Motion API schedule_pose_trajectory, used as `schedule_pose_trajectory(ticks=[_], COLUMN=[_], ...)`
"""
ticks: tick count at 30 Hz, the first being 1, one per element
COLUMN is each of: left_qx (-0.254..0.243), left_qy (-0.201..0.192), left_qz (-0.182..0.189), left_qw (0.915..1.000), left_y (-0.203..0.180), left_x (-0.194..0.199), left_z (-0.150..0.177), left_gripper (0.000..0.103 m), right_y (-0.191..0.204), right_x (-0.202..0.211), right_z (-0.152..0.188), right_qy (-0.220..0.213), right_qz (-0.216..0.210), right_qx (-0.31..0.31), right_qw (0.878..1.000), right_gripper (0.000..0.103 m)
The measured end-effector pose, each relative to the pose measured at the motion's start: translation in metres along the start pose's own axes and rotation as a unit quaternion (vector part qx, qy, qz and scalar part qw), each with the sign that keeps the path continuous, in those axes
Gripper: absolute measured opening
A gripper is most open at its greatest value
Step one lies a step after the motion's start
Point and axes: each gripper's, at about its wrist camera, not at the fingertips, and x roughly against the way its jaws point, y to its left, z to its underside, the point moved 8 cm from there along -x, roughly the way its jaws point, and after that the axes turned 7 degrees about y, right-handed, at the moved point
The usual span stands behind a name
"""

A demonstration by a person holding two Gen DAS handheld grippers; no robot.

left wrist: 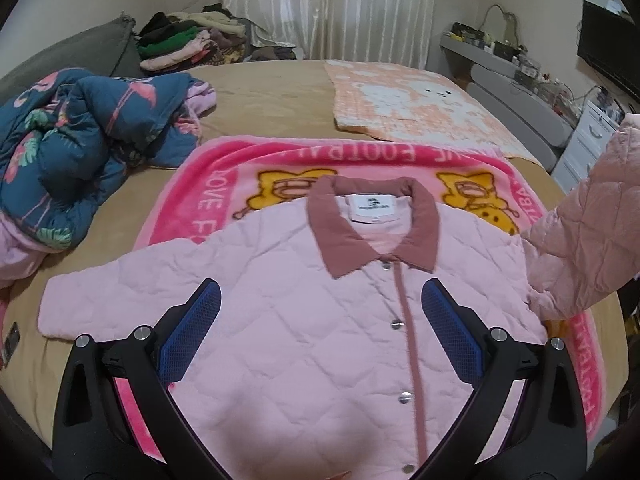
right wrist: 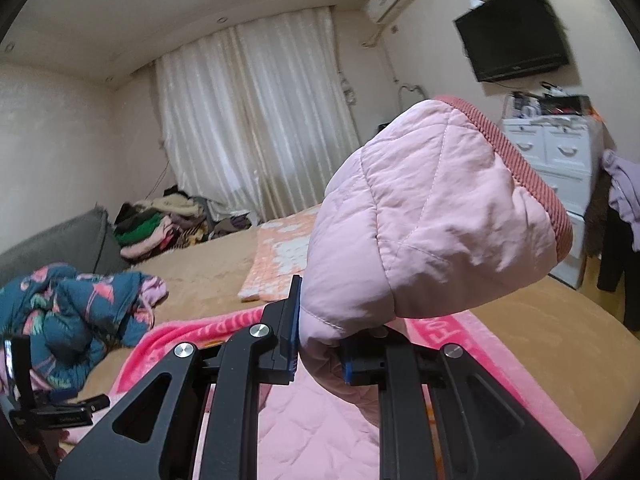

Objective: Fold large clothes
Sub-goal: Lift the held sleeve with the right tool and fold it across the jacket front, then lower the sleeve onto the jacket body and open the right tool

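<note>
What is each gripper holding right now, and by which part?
The right gripper is shut on the pink quilted jacket's sleeve, just behind the cuff. The left gripper is open, holding nothing.

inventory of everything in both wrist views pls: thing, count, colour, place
quilted jacket: 1, pale pink, dusty-rose collar, flat on the blanket; one sleeve lifted
blanket: 1, hot pink with yellow cartoons, on bed
bed: 1, tan cover
floral duvet: 1, navy and pink, bunched at bed's left
towel: 1, peach and white, far right of bed
clothes pile: 1, mixed colours, bed's far end
TV: 1, black, wall
drawers: 1, white, under TV
left gripper: open, above jacket
right gripper: shut on sleeve
</note>
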Motion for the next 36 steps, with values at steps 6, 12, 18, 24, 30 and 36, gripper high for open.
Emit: schedule_pose_trajectory(ticks=[6,12,18,24,30,36], left_qx=[0.019,0.024,0.036,0.060,0.087,0.098], left_qy=[0.001,0.006,0.004,0.000,0.004,0.005], left_qz=[0.004,0.002,-0.002,0.010,0.047,0.065], left_qw=[0.9998,0.9997,0.9993,0.9982,0.9951,0.9931], left_y=[0.032,0.052,0.073,0.088,0.096,0.097], left_x=[-0.007,-0.017,-0.024,-0.031,-0.037,-0.041], left_z=[0.003,0.007,0.010,0.012,0.017,0.022], left_gripper=[0.094,0.094,0.094,0.094,0.094,0.094], right_y=[0.053,0.091,0.126,0.157,0.181,0.196], right_x=[-0.017,-0.040,-0.065,-0.095,-0.122,-0.144], right_z=[0.017,0.036,0.068,0.111,0.158,0.212], right_qy=[0.012,0.031,0.053,0.087,0.125,0.183], right_qz=[-0.017,-0.032,-0.048,-0.064,-0.071,-0.079], right_qx=[0.041,0.069,0.104,0.128,0.150,0.165], right_qw=[0.999,0.997,0.992,0.986,0.978,0.966], right_gripper=[0.015,0.015,0.015,0.015,0.016,0.020])
